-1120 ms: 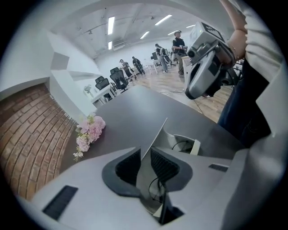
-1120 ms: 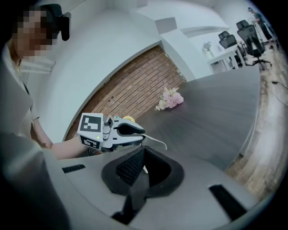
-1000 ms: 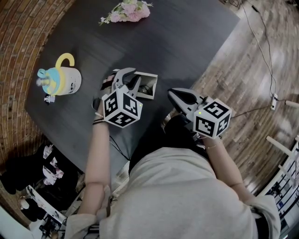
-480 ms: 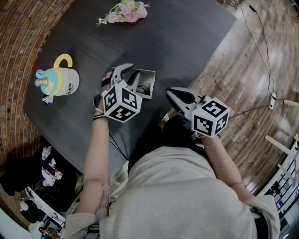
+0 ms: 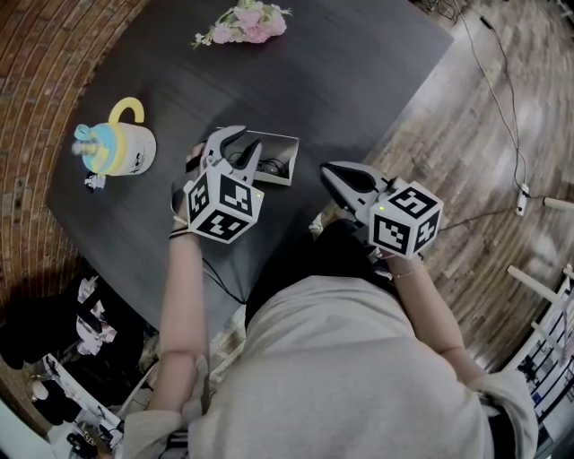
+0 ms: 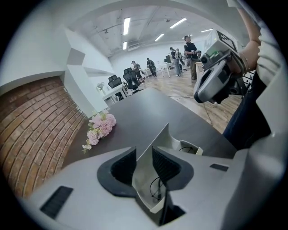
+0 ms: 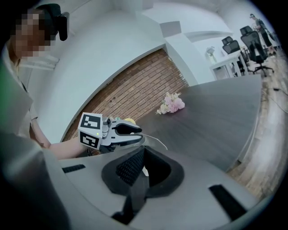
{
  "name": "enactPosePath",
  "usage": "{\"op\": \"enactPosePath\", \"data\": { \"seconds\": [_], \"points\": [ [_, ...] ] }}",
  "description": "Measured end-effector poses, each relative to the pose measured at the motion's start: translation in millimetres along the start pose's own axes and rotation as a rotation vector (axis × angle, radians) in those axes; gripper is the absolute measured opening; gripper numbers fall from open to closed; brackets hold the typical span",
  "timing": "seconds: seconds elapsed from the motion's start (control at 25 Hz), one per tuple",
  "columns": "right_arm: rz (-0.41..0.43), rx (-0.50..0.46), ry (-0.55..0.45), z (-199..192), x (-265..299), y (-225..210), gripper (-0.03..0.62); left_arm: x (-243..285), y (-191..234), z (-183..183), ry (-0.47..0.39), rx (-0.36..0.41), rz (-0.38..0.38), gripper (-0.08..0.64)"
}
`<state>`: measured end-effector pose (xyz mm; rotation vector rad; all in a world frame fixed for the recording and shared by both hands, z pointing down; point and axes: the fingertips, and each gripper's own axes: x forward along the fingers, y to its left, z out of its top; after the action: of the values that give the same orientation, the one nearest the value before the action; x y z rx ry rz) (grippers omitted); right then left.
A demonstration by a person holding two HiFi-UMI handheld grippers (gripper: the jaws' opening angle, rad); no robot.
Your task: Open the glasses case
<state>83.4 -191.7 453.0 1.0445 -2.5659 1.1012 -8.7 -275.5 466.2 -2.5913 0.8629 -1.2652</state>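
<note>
The glasses case [image 5: 273,166] lies on the dark table [image 5: 359,72] near its front edge, with black glasses showing inside. Its grey lid [image 6: 150,148] stands lifted and tilted. My left gripper [image 5: 244,143] reaches over the case from the left. In the left gripper view the lid crosses slantwise between my left gripper's [image 6: 144,152] pads and meets both; the jaws have just been opening slightly with the lid between them. My right gripper [image 5: 330,170] hovers to the right of the case at the table's edge, shut and empty; its jaws [image 7: 144,147] meet at the tips.
A white mug with a yellow handle [image 5: 121,143] stands at the table's left. Pink flowers [image 5: 244,22] lie at the far edge. Wooden floor with a cable [image 5: 502,108] runs on the right. A brick wall and several dark items lie to the left.
My left gripper has moved up and a little left with the lid, and the case has swung from nearly closed to open. The right gripper has stayed put.
</note>
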Motion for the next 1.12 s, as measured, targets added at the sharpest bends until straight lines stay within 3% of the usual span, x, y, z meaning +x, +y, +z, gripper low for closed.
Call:
{"op": "enactPosePath", "data": {
  "seconds": [0.12,0.24,0.36,0.56,0.68,0.8,1.0,1.12],
  "points": [
    [0.006,-0.037,-0.006,7,-3,3,0.006,-15,6,5,-0.04,-0.043,0.023,0.104],
    [0.002,-0.07,-0.012,14,-7,6,0.006,-34,10,14,-0.105,-0.14,0.036,0.103],
    [-0.005,-0.111,-0.012,16,-10,9,0.006,-55,19,22,-0.201,-0.275,0.084,0.085],
    [0.002,-0.157,-0.037,24,-12,19,0.006,-94,31,21,-0.388,-0.533,0.266,0.043],
    [0.003,-0.173,-0.045,24,-11,26,0.006,-106,19,13,-0.446,-0.647,0.264,0.04],
    [0.006,-0.181,-0.049,25,-9,32,0.006,-114,9,9,-0.471,-0.684,0.227,0.04],
    [0.008,-0.191,-0.054,27,-8,40,0.006,-122,0,10,-0.439,-0.646,0.231,0.04],
    [0.017,-0.197,-0.051,24,-8,45,0.006,-126,-7,14,-0.445,-0.687,0.194,0.04]
  ]
}}
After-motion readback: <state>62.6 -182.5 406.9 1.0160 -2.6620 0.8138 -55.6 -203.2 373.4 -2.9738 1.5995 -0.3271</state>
